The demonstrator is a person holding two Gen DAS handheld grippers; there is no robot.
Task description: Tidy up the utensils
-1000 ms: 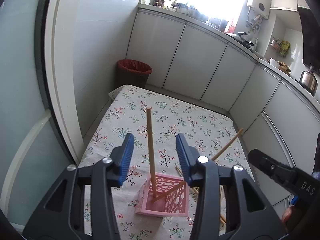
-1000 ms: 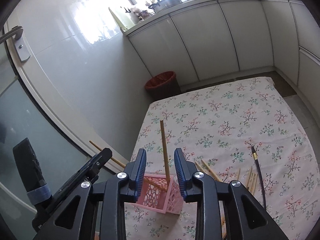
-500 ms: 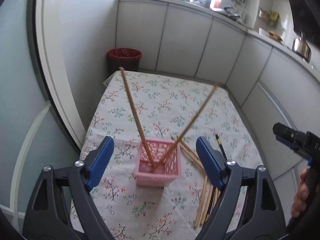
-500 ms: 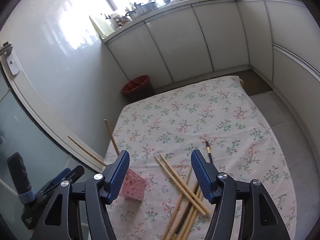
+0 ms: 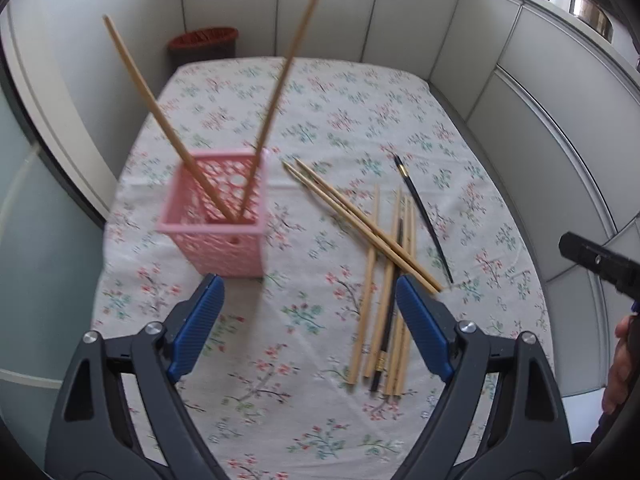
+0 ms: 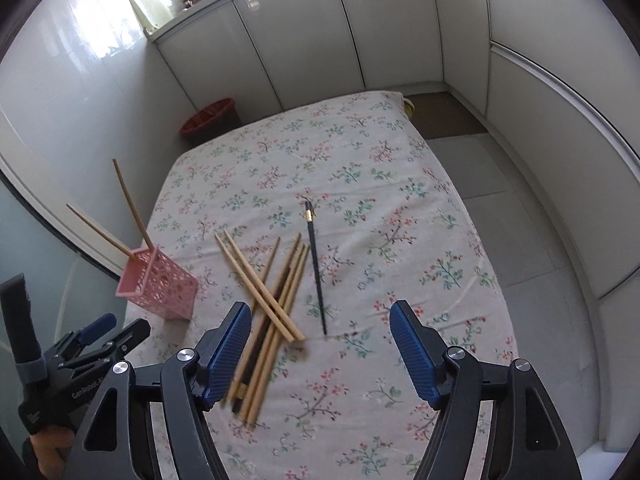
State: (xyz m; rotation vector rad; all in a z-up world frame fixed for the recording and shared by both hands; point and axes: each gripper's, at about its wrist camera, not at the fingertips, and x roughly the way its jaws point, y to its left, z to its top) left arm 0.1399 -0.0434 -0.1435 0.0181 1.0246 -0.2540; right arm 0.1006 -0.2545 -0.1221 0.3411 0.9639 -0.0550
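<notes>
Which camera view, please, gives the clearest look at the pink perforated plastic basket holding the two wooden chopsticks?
The left wrist view: the pink perforated plastic basket sits near and central, its open top and both wooden chopsticks crossing inside visible. The right wrist view shows it smaller, at the left edge, tilted away, interior hidden.

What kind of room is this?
Most likely a home kitchen. White cabinets run along the walls, a steel pot sits on the counter, and chopsticks lie on a table with a flowery cloth.
</notes>
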